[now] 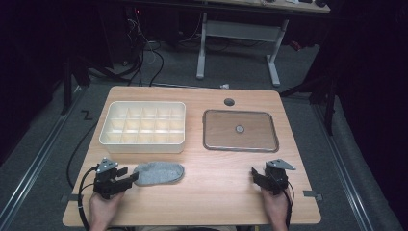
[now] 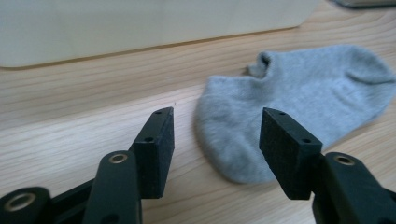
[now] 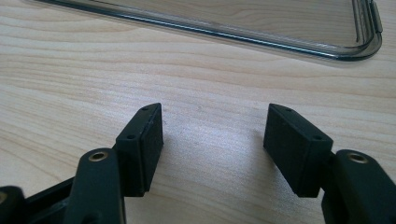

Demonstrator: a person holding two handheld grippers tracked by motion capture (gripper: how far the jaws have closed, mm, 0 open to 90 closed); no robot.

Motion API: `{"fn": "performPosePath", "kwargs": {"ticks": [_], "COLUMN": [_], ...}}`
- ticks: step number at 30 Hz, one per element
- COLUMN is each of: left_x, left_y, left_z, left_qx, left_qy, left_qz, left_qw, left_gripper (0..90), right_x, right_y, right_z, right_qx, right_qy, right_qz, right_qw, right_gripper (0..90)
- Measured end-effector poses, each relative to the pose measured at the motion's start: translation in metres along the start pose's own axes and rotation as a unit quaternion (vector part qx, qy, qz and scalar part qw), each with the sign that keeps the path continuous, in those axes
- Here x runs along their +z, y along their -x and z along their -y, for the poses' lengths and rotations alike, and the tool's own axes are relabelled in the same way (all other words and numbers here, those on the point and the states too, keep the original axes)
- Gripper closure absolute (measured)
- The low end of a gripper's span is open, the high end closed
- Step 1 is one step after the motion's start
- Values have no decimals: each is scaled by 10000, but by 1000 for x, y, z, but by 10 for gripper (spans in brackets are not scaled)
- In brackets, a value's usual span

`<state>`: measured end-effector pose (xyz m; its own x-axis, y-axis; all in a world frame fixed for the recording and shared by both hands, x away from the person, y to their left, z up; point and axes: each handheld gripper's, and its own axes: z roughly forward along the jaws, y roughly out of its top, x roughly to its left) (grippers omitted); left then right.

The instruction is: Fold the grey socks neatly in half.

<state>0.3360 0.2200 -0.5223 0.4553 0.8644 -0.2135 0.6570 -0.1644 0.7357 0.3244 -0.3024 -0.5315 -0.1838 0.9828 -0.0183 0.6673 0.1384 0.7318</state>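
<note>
Nearest you, your left tongs [image 1: 129, 176] sit low over the table [image 1: 216, 192] at its front left, held in your left hand [image 1: 103, 207]. Their jaws stand apart with nothing pressed between them. In the left gripper view the rounded end of the sock [image 2: 289, 107] lies on the wood just past the tips, in line with the gap, and neither pad touches it.

Your right tongs [image 1: 254, 174] rest at the front right in your right hand [image 1: 275, 204], well apart from the sock. Their jaws are also apart, with only bare wood between them.

The grey sock [image 1: 159, 173] lies flat on the table, just beside the left tongs and a little left of the table's middle.

Farther back, the cream bin [image 1: 143, 142] with its grid of compartments stands just behind the sock, near it but not touching. To its right, behind your right tongs, the clear lid [image 1: 240, 145] lies flat on the wood.
</note>
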Motion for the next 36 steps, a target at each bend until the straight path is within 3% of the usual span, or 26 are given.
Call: {"fn": "performPosePath", "kwargs": {"ticks": [2,16,36], "left_x": [3,15,25], "left_y": [3,14,35], "left_z": [-1,-1,-2], "left_qx": [84,228,214], "left_qy": [-77,-200,-259], "left_qz": [-77,-46,-80], "left_qw": [9999,9995,9994], "left_gripper": [471,495,497], "right_x": [0,0,0], "right_y": [0,0,0], "right_z": [0,0,0], "right_qx": [-1,-5,-16], "right_qy": [-2,-6,-10], "right_qz": [1,-5,-33], "right_qw": [10000,10000,10000], "right_gripper": [379,377,374]}}
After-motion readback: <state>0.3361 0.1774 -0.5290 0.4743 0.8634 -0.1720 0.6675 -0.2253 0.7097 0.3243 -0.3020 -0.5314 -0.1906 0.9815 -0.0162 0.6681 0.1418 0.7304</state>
